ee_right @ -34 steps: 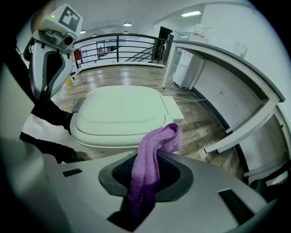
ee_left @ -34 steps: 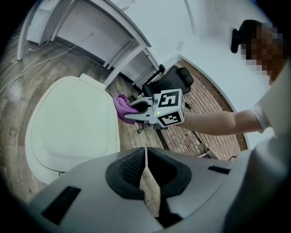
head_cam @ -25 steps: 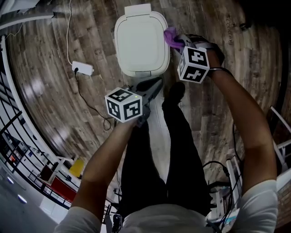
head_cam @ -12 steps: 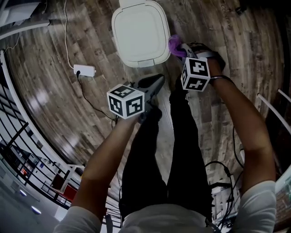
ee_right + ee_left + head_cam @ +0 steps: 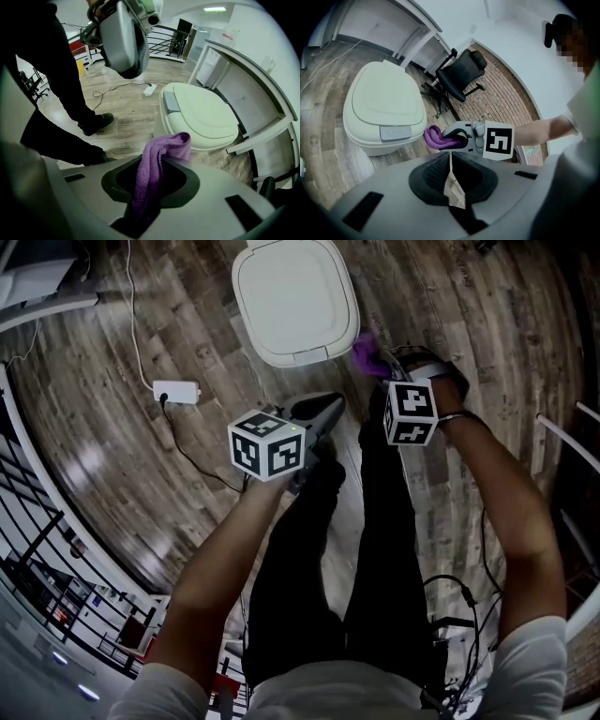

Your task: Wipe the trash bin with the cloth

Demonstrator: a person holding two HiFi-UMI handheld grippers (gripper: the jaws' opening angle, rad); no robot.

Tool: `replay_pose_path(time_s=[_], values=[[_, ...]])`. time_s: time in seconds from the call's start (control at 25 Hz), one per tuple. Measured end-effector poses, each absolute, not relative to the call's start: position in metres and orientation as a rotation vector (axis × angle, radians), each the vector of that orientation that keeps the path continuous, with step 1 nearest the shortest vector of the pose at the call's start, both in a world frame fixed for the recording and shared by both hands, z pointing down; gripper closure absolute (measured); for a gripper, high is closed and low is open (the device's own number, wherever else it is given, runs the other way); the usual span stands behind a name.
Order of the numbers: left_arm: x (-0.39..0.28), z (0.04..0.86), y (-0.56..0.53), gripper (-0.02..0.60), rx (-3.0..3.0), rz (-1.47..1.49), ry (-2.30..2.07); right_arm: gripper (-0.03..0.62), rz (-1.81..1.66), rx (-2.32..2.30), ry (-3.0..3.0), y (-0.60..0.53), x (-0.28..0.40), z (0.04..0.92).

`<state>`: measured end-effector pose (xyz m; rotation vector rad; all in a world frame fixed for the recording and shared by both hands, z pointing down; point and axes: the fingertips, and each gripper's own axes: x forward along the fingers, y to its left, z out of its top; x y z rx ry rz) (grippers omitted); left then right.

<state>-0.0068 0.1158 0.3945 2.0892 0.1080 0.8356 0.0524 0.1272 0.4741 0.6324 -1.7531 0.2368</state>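
The trash bin (image 5: 295, 296) stands at the top centre of the head view with its lid down. The frame's top edge cuts off its far end. The right gripper (image 5: 154, 187) is clamped on the purple cloth (image 5: 164, 154). The cloth rises out of the closed jaws and folds over at its tip, and its lower end is lost in the dark gap between them. In the head view the cloth sits just beside the bin's lower right corner. No view settles whether the two touch.

The left gripper (image 5: 450, 159) hangs lower in the head view, near the middle, well apart from the bin, with its jaws together. A tan scrap (image 5: 453, 190) lies along their seam. It could be paper or tape, and I cannot tell whether it is pinched or only stuck on.

A white power strip (image 5: 176, 390) lies on the wooden floor (image 5: 94, 456) at the left, and its cable runs off the top edge. In the left gripper view, a black office chair (image 5: 461, 77) stands behind the bin, partly hidden.
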Motion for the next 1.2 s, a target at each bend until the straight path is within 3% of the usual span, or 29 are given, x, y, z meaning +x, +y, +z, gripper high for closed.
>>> replay_pose_path(time_s=[0.36,0.88,1.2], values=[[-0.047,0.379,0.113,0.566,2.122,0.888,0.154,0.5,0.505,0.837,-1.71,0.165,0.029,0.458],[-0.074,0.381,0.07,0.566,2.113,0.805,-0.015,0.5,0.972,1.471,-1.415,0.132,0.099,0.456],[-0.1,0.381,0.053,0.566,2.094,0.758,-0.072,0.5,0.998,1.41,-1.5,0.097,0.027,0.466]])
